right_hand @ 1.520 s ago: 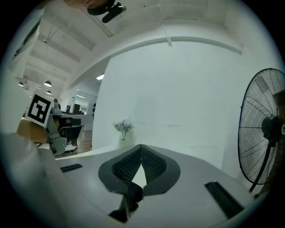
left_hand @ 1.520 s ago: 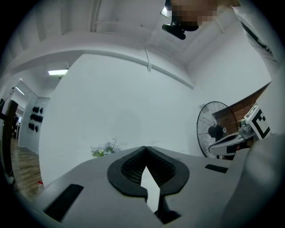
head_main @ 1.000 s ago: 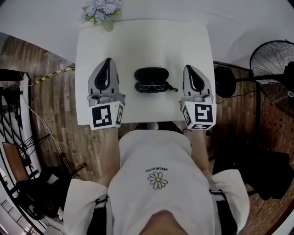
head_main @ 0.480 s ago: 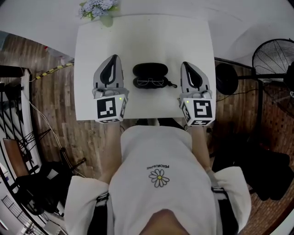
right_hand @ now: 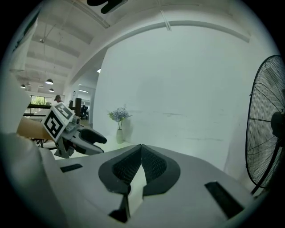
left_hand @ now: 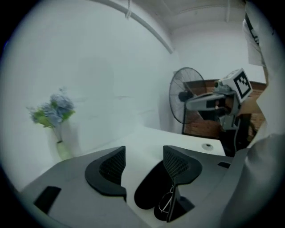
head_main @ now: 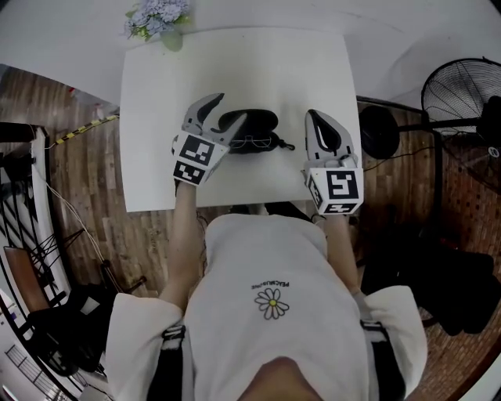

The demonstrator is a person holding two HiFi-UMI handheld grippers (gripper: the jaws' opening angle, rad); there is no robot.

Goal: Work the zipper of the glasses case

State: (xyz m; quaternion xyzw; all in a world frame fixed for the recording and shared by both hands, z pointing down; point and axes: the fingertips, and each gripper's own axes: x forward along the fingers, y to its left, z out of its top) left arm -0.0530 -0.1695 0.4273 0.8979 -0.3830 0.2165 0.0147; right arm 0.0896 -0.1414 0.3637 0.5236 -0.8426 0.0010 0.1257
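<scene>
A black glasses case lies open on the white table, with a pair of glasses in its near half. My left gripper is angled toward the case's left end and its jaws are opening. In the left gripper view the case lies just past the gap between the pads, and nothing is pressed. My right gripper rests on the table to the right of the case, apart from it. Its jaws are shut and empty in the right gripper view.
A vase of pale blue flowers stands at the table's far left corner. A standing fan is on the wooden floor to the right. The person's torso is close to the table's near edge.
My left gripper has swung right and forward to the case's left end, turned inward, and its jaws have gone from shut to open. The right gripper has barely moved.
</scene>
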